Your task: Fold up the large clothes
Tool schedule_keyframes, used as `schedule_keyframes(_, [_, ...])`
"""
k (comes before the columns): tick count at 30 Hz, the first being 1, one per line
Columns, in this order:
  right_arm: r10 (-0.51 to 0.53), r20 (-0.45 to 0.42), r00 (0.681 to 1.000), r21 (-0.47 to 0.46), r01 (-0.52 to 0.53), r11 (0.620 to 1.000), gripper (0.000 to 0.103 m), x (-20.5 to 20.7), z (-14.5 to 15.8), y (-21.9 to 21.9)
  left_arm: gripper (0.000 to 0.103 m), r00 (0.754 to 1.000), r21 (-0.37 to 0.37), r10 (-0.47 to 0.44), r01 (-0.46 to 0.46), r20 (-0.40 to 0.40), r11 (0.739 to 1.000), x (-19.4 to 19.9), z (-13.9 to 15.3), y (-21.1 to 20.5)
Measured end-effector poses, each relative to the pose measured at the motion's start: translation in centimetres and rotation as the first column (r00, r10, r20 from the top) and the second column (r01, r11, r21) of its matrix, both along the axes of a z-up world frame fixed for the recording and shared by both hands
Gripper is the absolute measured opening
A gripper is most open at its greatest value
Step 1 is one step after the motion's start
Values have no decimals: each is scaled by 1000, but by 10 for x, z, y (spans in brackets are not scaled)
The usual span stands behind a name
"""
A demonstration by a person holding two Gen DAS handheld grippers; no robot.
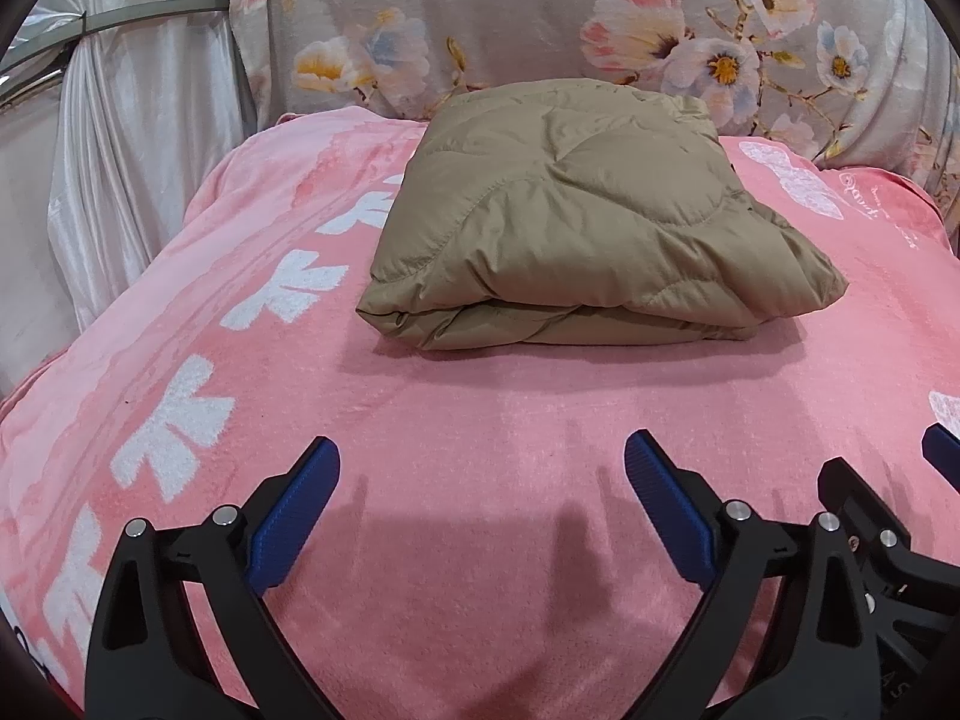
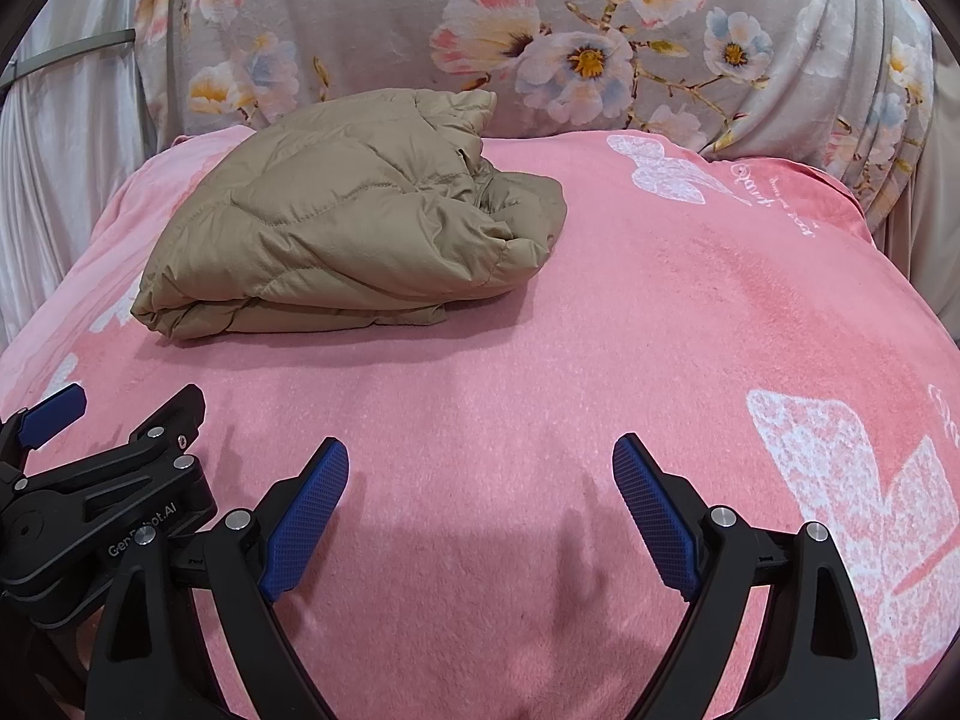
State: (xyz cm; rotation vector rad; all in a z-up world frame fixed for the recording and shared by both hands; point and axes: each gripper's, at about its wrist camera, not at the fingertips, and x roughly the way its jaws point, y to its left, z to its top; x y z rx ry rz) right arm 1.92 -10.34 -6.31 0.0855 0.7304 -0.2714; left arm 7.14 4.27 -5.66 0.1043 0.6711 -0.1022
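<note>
The folded tan quilted jacket [image 1: 588,210] lies on the pink blanket [image 1: 480,420] (white-patterned), both the left claw [image 1: 483,480] and the right claw [image 2: 480,480] spread wide, holding nothing.

Left wrist view: from my left claw [image 1: 482,462], low over the pink blanket [image 1: 480,420], facing the floral backrest [image 1: 510,30]. Right wrist view: from my right claw [image 2: 480,468], just beside, same heading. Shared: the folded tan jacket [image 1: 576,210] ahead, blanket, backrest.
</note>
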Motion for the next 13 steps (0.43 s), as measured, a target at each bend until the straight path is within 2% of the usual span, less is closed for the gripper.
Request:
schedule_keyframes(11, [-3, 0, 1000, -15, 3, 1000, 87, 1, 3, -4, 91, 1000, 12, 5, -5, 2, 1000, 2, 1, -1])
schedule_keyframes(13, [-3, 0, 1000, -17, 3, 1000, 87, 2, 4, -7, 87, 1000, 11, -4, 4, 7, 1000, 1, 1, -3])
